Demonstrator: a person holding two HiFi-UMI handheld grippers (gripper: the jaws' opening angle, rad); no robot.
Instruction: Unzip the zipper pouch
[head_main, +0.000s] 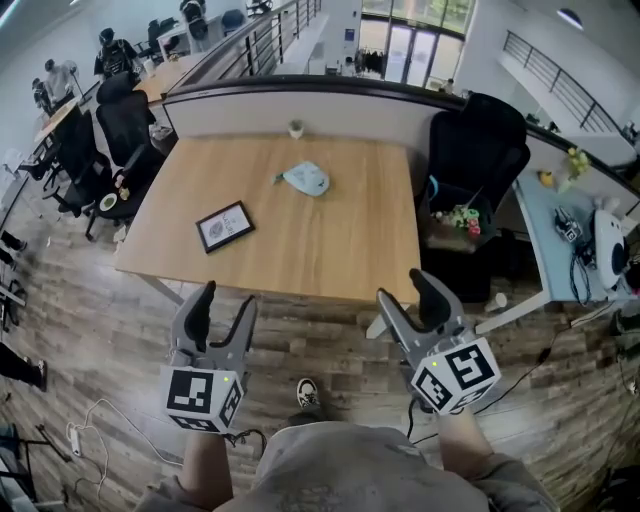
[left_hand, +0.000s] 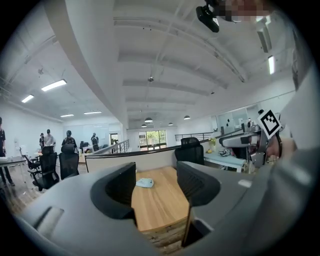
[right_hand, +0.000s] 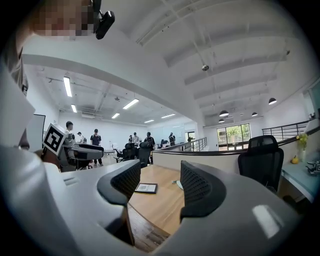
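A pale blue zipper pouch (head_main: 306, 178) lies on the far middle of the wooden table (head_main: 330, 250), with a small pull tab at its left end. The left gripper view shows the pouch (left_hand: 145, 183) between the jaws, far off. Only an edge of the pouch (right_hand: 178, 184) peeks past the right jaw in the right gripper view. My left gripper (head_main: 225, 309) is open, held over the floor short of the table's near edge. My right gripper (head_main: 402, 288) is open too, at the table's near right corner. Neither holds anything.
A black-framed picture (head_main: 224, 226) lies flat on the table's left part. A small cup (head_main: 296, 128) stands at the far edge against the partition. Black office chairs (head_main: 476, 150) flank the table. Cables (head_main: 95, 420) lie on the wooden floor at my left.
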